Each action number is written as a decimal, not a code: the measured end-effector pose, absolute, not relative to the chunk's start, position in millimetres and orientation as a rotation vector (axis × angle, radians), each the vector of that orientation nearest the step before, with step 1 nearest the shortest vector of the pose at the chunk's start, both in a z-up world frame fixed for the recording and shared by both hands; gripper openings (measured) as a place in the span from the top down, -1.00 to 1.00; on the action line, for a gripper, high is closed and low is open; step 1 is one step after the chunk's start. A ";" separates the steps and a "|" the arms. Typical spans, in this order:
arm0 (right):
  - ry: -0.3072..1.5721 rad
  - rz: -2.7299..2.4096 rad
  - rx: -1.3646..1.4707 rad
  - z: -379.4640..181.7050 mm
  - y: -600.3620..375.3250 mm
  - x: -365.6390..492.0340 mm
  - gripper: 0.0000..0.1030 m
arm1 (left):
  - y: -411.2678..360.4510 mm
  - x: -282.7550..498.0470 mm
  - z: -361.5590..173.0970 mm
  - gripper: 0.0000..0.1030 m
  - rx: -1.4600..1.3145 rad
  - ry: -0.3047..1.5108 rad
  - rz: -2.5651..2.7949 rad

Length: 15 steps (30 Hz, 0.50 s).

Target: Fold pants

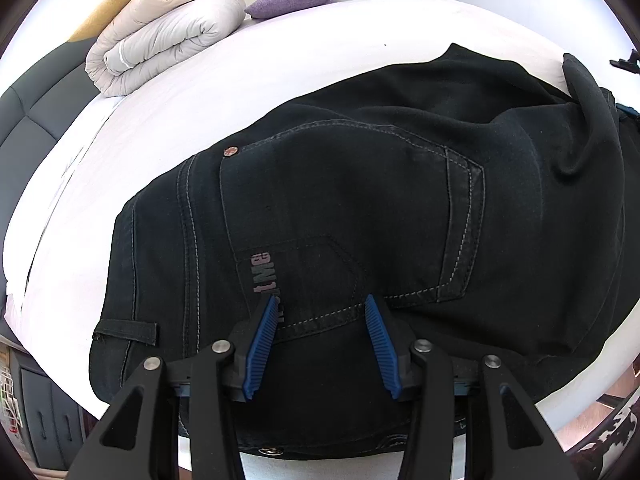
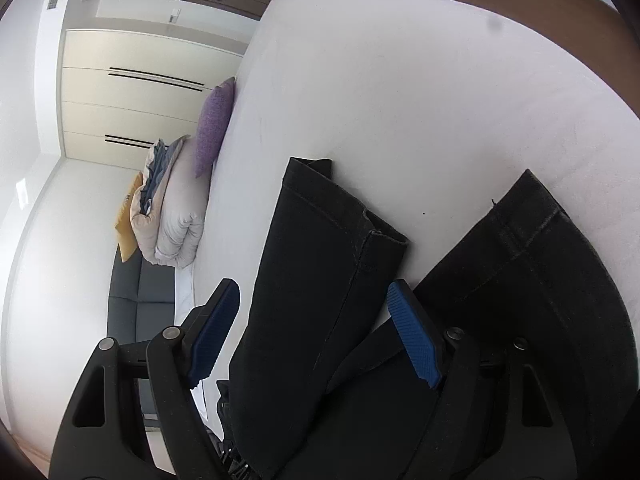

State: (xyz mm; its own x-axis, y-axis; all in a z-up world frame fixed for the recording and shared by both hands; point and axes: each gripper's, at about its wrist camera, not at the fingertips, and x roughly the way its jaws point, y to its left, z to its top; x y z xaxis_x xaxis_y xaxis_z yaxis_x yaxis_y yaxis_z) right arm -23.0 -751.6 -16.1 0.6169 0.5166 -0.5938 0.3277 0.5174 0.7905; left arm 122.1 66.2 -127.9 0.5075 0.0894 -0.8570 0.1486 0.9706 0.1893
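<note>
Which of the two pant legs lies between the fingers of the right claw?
The left leg, whose hem ends nearer the purple cushion. It runs up through the open right claw; the other leg lies outside the right finger.

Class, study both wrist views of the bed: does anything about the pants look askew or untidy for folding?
Yes. The black pants are not flat: the fabric bunches into a raised fold toward the legs. In the right wrist view the two leg ends splay apart, hems unaligned, on the white bed.
</note>
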 end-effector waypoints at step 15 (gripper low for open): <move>0.918 0.079 1.161 -36.0 -758.7 -12.2 -0.12 | 76.7 110.8 -129.0 0.04 0.239 1.012 -0.037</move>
